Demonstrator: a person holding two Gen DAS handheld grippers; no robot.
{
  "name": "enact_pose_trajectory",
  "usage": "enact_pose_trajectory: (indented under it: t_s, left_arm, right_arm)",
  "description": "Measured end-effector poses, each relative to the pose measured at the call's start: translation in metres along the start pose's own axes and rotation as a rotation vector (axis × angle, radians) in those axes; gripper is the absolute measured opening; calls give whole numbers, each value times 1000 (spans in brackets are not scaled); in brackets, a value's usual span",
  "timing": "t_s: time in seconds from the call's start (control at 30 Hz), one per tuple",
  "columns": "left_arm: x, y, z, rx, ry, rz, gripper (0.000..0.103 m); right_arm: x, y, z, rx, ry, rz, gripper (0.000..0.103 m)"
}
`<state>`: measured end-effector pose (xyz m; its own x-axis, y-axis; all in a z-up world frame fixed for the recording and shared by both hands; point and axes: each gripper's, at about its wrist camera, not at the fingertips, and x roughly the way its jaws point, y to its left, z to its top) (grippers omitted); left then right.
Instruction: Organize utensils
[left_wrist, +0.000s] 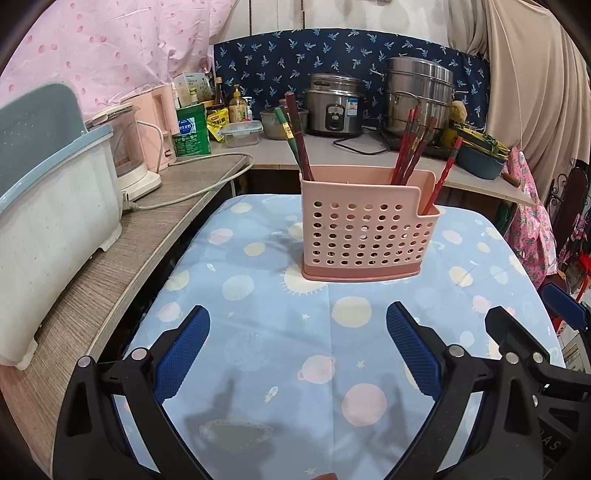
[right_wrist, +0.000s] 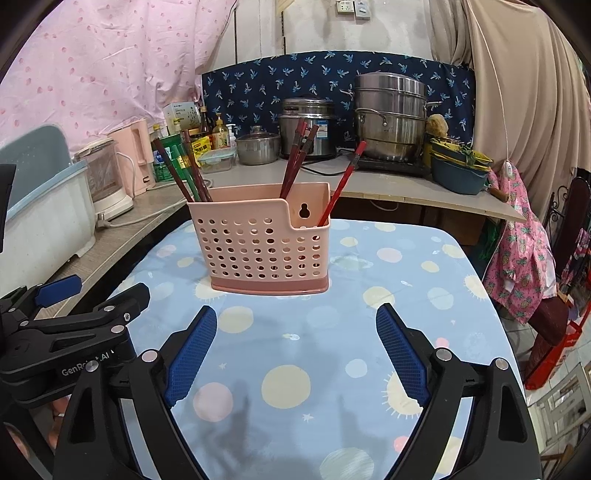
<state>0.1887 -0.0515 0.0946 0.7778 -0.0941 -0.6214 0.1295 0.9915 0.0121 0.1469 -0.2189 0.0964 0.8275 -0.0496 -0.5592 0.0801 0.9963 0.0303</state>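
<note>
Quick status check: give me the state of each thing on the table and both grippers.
Left gripper: open, empty, above the cloth.
Right gripper: open, empty, above the cloth.
Holder: upright on the table, apart from both grippers.
Chopsticks: standing tilted in the holder, in three groups.
Single red chopstick: leaning in the low end compartment.
Tablecloth: spread flat, no utensils lying on it.

Pink perforated plastic utensil holder (right_wrist: 264, 243) stands upright on cloth-covered worktop (right_wrist: 424, 314), containing red chopsticks (right_wrist: 341, 184); right gripper (right_wrist: 295, 350) empty, fingers apart.
</note>
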Motion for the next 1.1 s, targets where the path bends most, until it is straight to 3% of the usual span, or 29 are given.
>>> enact_pose_trajectory:
  t_s: [1.1]
  left_arm:
    - [11,5,-8,2,31,51,93]
  right_arm:
    - [15,1,-11,10,61,-25,90]
